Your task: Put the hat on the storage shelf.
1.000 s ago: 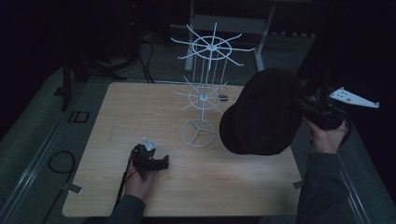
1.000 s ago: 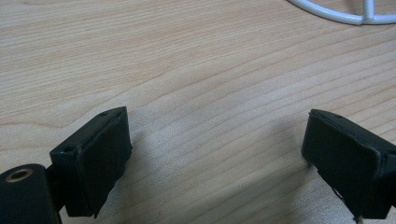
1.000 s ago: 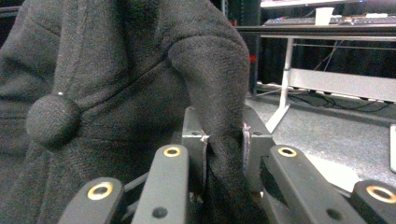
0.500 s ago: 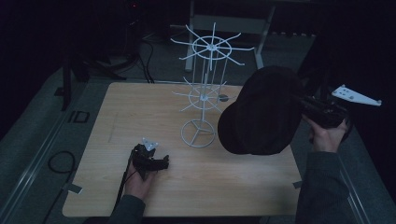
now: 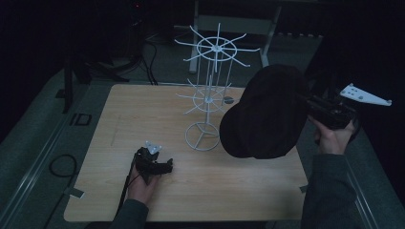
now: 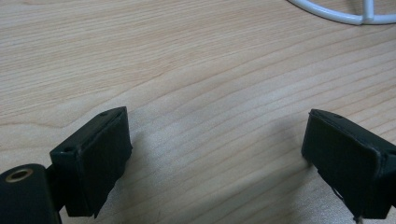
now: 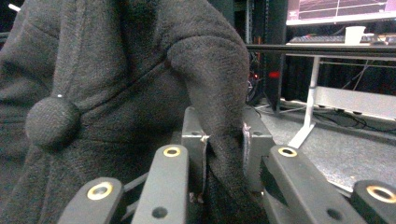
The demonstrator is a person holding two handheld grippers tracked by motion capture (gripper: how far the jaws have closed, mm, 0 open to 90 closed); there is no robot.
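Since a second ago the dark cap (image 5: 265,114) has drifted a little toward the white wire rack (image 5: 210,95): its edge now overlaps the rim of the rack's round base in the high view, where earlier a sliver of desk showed between them. The right gripper (image 5: 313,106) and the hand (image 5: 334,136) behind it have moved along with it. The left gripper (image 5: 160,167) has not shifted; it lies on the desk (image 5: 143,114) in front of the rack's base, held by the other hand (image 5: 143,183).

The cap hangs in the air to the right of the rack, clear of the desk, above its right edge. Its long axis runs from upper right to lower left in the high view, with the broad dark face turned toward the camera and its lower end reaching toward the rack's base. In the right gripper view the crown button (image 7: 52,122) sits to the left of the grip.

The right gripper's fingers (image 7: 194,140) are closed tight on a fold of the cap's fabric, which is pinched between the two metal pads. The left gripper's fingers (image 6: 93,158) stand wide apart with bare wood between them and nothing held; a curve of the rack's base ring (image 6: 336,14) shows ahead of them.
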